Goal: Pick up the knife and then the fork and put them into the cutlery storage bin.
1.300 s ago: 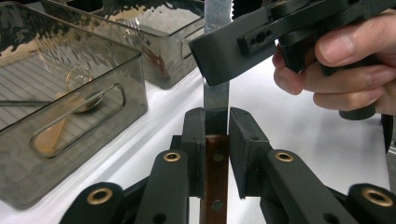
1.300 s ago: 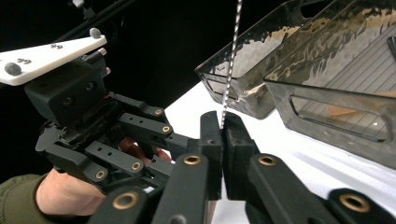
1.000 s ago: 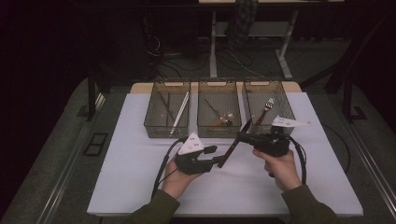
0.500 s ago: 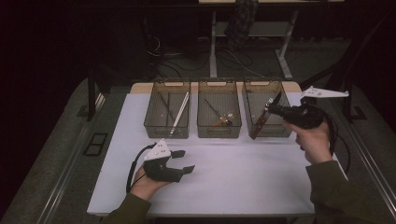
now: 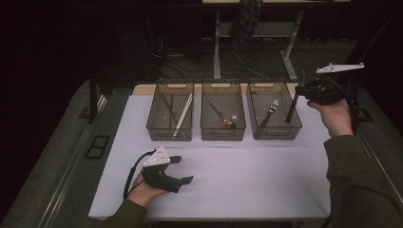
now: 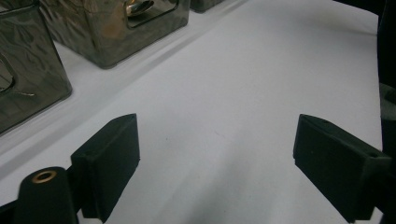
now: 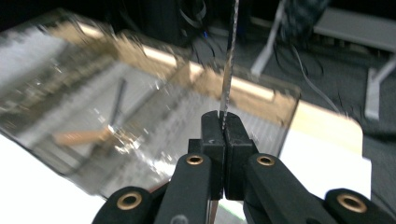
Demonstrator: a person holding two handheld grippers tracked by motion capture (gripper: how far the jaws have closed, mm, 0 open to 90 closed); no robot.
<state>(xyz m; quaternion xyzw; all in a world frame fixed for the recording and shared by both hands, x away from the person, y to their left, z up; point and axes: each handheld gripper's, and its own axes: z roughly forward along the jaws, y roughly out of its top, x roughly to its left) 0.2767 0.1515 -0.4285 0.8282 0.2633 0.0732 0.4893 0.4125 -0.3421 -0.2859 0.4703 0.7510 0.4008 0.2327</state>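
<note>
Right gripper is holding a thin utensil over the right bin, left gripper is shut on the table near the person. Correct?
Not quite. The left gripper is open: the left gripper view shows its jaws wide apart with nothing between them; they have just been opening. The rest holds: the right gripper clamps a thin utensil over the right bin.

The right gripper point(image 5: 304, 92) carried the knife point(image 5: 291, 110) over the right bin point(image 5: 274, 132).

High view overlooks table point(image 5: 247, 180), tongs views close in, all sharing bins point(image 5: 223, 114)
</note>
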